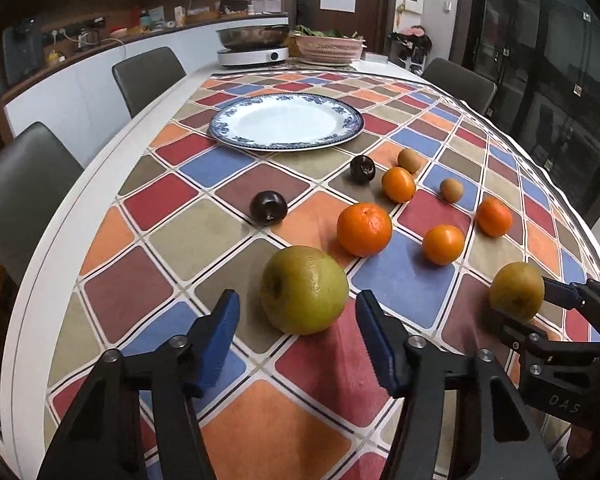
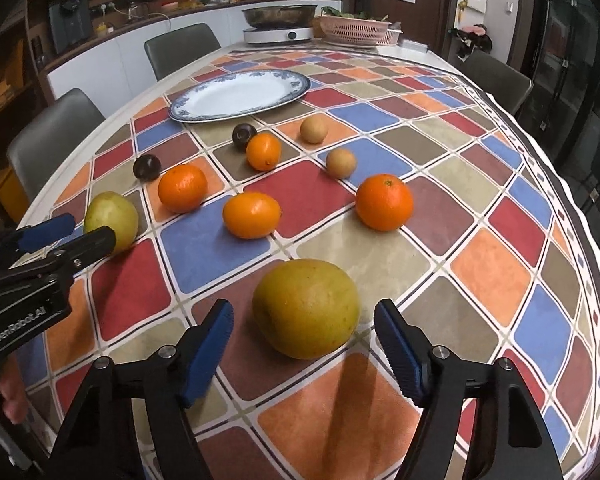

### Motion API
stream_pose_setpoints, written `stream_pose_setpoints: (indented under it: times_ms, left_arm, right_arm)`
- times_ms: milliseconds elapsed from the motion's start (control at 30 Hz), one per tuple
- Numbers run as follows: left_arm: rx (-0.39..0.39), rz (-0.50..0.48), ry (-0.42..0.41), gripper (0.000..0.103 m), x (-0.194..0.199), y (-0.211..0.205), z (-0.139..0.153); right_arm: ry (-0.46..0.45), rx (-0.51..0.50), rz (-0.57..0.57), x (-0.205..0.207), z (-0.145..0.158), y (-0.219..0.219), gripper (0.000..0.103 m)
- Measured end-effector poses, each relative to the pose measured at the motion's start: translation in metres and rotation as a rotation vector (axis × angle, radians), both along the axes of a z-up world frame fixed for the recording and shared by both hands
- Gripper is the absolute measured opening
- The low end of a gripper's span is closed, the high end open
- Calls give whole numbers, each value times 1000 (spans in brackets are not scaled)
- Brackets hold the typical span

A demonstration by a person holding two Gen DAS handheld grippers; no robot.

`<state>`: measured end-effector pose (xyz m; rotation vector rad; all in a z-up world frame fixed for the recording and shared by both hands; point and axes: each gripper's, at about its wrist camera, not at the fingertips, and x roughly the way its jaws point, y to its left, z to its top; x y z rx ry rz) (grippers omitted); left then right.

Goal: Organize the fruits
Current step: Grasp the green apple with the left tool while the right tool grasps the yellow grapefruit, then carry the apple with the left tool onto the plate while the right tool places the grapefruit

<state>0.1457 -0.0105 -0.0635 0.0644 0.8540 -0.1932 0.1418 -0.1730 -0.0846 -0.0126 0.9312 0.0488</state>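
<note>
Left gripper [image 1: 296, 336] was spread wide, empty, its blue pads either side of a green-yellow pear [image 1: 304, 290] but not touching it; the pear sat on the desk [image 1: 100, 184] just ahead of the fingertips. Right gripper [image 2: 304, 348] was the same: released, bracketing a second, browner pear [image 2: 306, 308] with a clear gap on both sides. Each gripper also showed at the edge of the other's view, lined up on its own pear. Looked like the approach step of a double pick, nothing lifted yet. Further out, four oranges [image 2: 384, 202], two dark plums [image 1: 268, 208] and two small brown kiwis [image 2: 341, 163] were scattered loose on the checkered cloth [image 2: 492, 268]. The blue-rimmed plate [image 1: 220, 122] beyond them was bare, so sorting hadn't started by my read. Next move likely needed each gripper pushed a bit further forward so the pads met the pear's widest part, then a gentle clench: round fruit could roll or squirt out if caught off-centre. The plate was well apart from both pears, so the carry had to clear the oranges in between.
</note>
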Motion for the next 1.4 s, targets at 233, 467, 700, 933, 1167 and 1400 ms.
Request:
stream_pose_setpoints:
  times_ms: [233,467,700,933,1167,1400]
  left_arm:
    - [15,-13,18,53,11,-4,-6]
    - [33,-22,13,51,13,-8,-9]
    - [53,-28,5,50,12,-9,-9]
    - [44,-26,-14,50,3,-9,-1]
    - [15,-34,-54,50,-1,-10,22]
    - [-6,-42,-111,50,12,-10,54]
  right_arm:
    - [25,-1,11,4,-5,1,59]
    - [33,7,10,7,-7,-2,53]
    - [26,3,28,7,-7,-2,52]
    - [16,16,39,8,-4,-6,52]
    - [-40,28,99,11,16,-5,52]
    - [-125,52,186,35,55,1,52]
